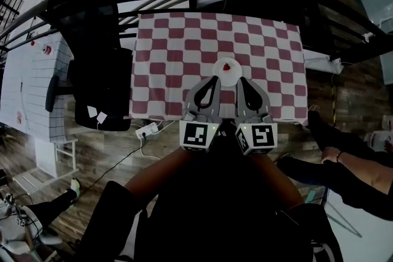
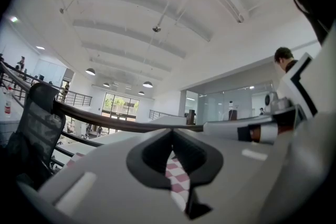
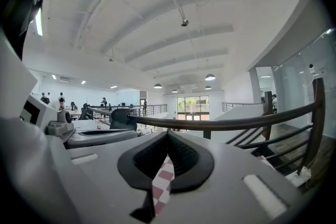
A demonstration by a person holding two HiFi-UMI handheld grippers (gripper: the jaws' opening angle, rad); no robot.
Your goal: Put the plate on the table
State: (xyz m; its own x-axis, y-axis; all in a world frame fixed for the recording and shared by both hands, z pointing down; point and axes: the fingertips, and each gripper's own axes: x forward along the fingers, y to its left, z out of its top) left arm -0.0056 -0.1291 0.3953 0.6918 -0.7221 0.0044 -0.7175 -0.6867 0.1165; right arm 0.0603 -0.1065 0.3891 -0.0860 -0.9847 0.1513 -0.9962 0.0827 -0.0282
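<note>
Both of your grippers hover above the near edge of the table (image 1: 184, 52), side by side and apart from each other, with nothing in them. In the left gripper view, the left gripper (image 2: 172, 136) has its jaws together, and only a narrow strip of the checked cloth shows behind them. In the right gripper view, the right gripper (image 3: 168, 138) is closed in the same way and holds nothing.

The plate (image 1: 218, 69) lies on the table close to its near edge, just beyond the tips of the two grippers and between them. A small red thing (image 1: 226, 66) sits on the plate; what it is I cannot tell. I think the plate is already set down on the cloth, so the placing seems to be done.

If you must take the plate again, expect a small, light, stiff dish with a smooth rim. Such a rim is probably slippery, and the plate may break if it falls. I would take it at the part of the rim nearest to the near table edge, with one jaw above and one under, and keep it level so the red thing does not slide off.
</note>
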